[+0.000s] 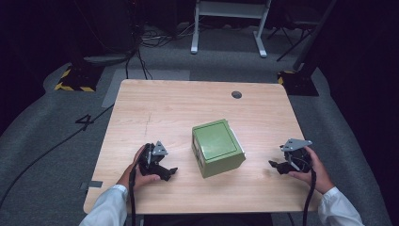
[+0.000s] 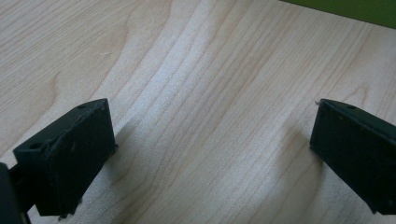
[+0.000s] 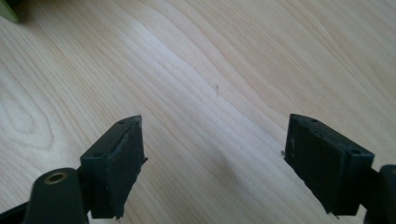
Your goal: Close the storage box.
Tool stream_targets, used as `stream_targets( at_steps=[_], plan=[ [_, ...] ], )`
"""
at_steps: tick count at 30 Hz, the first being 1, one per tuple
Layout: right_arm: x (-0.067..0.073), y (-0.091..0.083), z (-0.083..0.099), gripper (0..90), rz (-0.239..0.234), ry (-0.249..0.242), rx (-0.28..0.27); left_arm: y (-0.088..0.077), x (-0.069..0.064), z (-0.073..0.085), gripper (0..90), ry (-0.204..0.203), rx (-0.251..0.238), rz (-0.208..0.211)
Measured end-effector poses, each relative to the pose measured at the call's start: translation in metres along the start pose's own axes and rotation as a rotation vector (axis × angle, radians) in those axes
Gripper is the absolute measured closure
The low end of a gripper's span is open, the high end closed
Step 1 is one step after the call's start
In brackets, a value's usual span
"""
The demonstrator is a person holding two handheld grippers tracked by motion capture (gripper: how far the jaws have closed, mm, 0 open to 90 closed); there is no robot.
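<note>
Where the light falls, a pale wooden table point(image 1: 155, 108) with a round cable hole point(image 1: 236, 94) at its far edge stands on grey carpet point(image 1: 42, 136) in a dark room, white desk legs point(image 1: 228, 26) beyond. A green box point(image 1: 217, 147) sits near the centre. Left gripper point(image 1: 168, 173) and right gripper point(image 1: 277, 166) flank it, apart from it, jaws spread wide over bare wood.

A light wooden table point(image 1: 155, 108) carries a green box point(image 1: 217, 147) near its middle, on grey carpet point(image 1: 47, 132).
</note>
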State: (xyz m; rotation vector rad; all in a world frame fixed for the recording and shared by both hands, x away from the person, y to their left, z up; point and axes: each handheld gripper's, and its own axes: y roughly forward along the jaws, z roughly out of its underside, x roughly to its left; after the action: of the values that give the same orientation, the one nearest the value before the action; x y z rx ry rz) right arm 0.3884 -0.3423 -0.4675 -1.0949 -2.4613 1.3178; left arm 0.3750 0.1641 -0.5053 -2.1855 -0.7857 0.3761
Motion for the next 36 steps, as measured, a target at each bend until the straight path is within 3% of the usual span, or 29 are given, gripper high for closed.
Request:
stream_targets(
  at_steps=[8,14,20,21,24,36],
  plan=[
    [-0.008,-0.003,0.035,20.0,-0.005,0.098,-0.023,0.0,0.0,0.0,0.1,0.001,-0.001,0.0],
    [-0.012,-0.006,0.05,19.9,0.001,0.152,-0.042,0.0,0.0,0.0,0.1,0.001,-0.001,0.0],
    [-0.013,-0.009,0.066,19.3,-0.022,0.219,-0.097,0.0,0.0,0.0,0.1,0.001,-0.001,0.0],
    [-0.014,-0.009,0.072,18.7,-0.035,0.253,-0.126,0.0,0.0,0.0,0.1,0.001,-0.001,0.0],
    [-0.012,-0.01,0.076,18.4,-0.026,0.259,-0.15,0.0,0.0,0.0,0.1,0.0,0.0,0.0],
    [-0.012,-0.01,0.076,17.9,-0.022,0.262,-0.148,0.0,0.0,0.0,0.1,0.0,0.0,0.0]
  ],
)
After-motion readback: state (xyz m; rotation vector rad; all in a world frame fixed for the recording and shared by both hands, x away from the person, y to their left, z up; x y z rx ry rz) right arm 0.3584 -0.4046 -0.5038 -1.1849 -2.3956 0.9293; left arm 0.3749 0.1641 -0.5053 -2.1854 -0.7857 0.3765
